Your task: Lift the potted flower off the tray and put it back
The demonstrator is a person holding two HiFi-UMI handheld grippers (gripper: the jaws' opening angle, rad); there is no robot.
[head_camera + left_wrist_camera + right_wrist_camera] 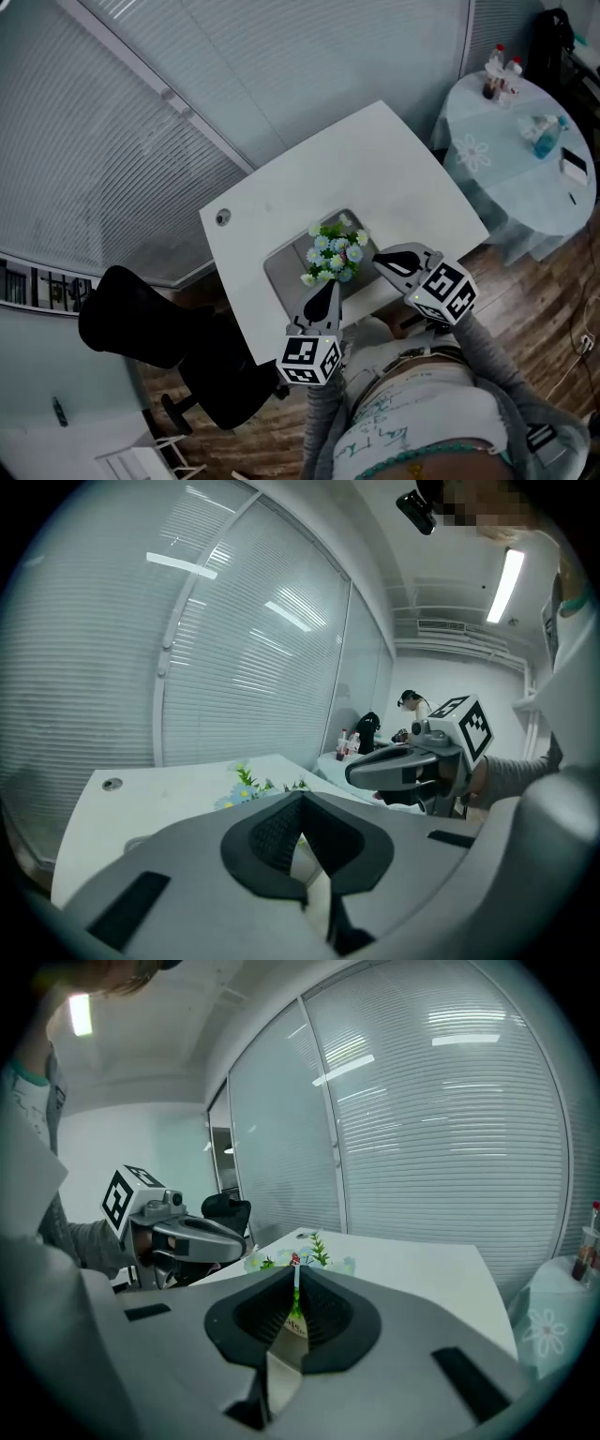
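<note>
Shut and empty, the left tongs (328, 289) and right tongs (382, 261) hover at lower centre of the head view. Their tips tilt slightly down and converge on the flower (334, 251) from the near edge of the desk (375, 159). Its pale blue, white and yellow blooms stand in the grey tray (279, 272); they hide the pot from above, and each gripper view shows little past its own tongs.

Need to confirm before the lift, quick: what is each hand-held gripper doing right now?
Left hand-held gripper: closed, holding nothing.
Right hand-held gripper: closed, holding nothing; the potted flower is ungrasped.
</note>
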